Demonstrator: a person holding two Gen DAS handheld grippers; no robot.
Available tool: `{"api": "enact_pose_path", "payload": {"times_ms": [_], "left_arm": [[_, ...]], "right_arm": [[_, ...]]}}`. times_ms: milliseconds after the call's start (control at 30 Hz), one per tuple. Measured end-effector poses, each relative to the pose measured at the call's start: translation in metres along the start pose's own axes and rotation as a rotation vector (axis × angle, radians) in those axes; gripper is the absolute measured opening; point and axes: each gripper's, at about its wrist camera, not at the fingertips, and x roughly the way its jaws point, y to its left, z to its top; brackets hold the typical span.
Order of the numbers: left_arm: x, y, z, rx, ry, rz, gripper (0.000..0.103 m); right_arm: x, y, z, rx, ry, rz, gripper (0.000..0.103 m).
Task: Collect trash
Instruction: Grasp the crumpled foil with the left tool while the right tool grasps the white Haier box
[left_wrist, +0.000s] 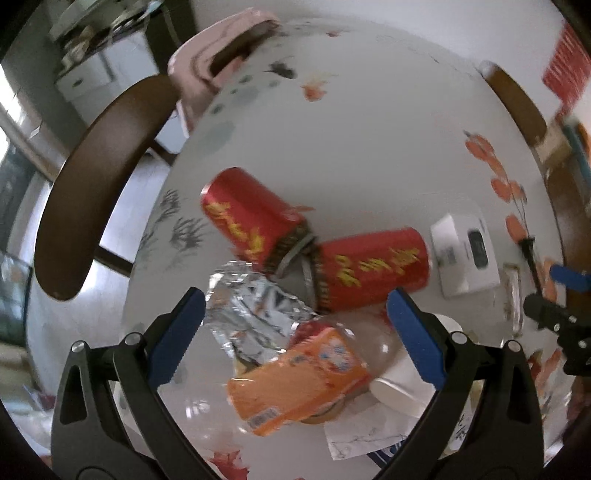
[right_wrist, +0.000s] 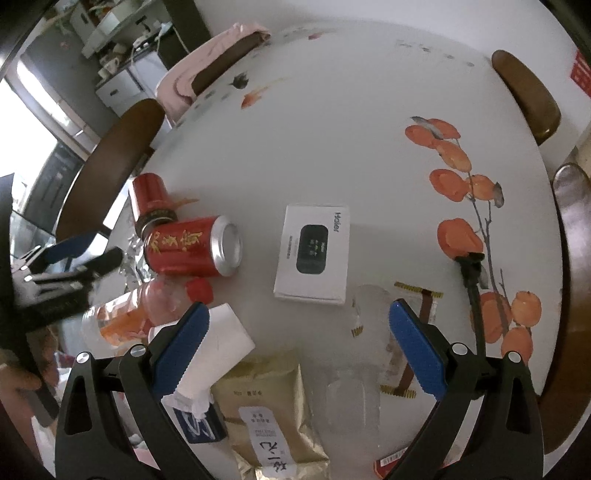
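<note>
Left gripper (left_wrist: 295, 317): blue fingers spread wide, holding nothing, hovering over crumpled foil (left_wrist: 251, 306) and a clear bottle with an orange label (left_wrist: 299, 380)
Cans: two red cans (right_wrist: 188, 247) with yellow characters lie on their sides, ends touching, near the table's (right_wrist: 332, 129) left edge
Bottle cap (right_wrist: 199, 290): red, one, just beside the nearer can
White box (right_wrist: 314, 254): one, mid-table, printed "Haier"
Right gripper (right_wrist: 297, 334): fingers wide apart, empty, above a gold pouch (right_wrist: 269, 402) and a clear plastic wrapper (right_wrist: 352, 402) at the near edge
Black cable (right_wrist: 474, 295): one, towards the right edge, over the printed orange fruit
</note>
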Motion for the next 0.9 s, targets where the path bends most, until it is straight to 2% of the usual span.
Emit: {"api": "enact_pose_path", "payload": {"times_ms": [233,300,667,900], "left_arm": [[0.002,0.044,-0.008,-0.018,0.008,0.036,0.096],[0.006,0.05,-0.014,-0.019,0.03,0.019,0.096],[0.032,0.05,-0.021,-0.027,0.087,0.018,0.096],[0.057,0.053,-0.015,-0.05,0.131,0.06,0.096]], "right_arm": [[0.012,0.001,0.009,-0.013,0.021,-0.001,0.097],[0.017,0.001,0.01,-0.015,0.029,0.002,0.097],[0.038,0.007,0.015,-0.047,0.069,0.011,0.097],[0.051,0.007,0.024,-0.057,0.089,-0.002,0.097]]}}
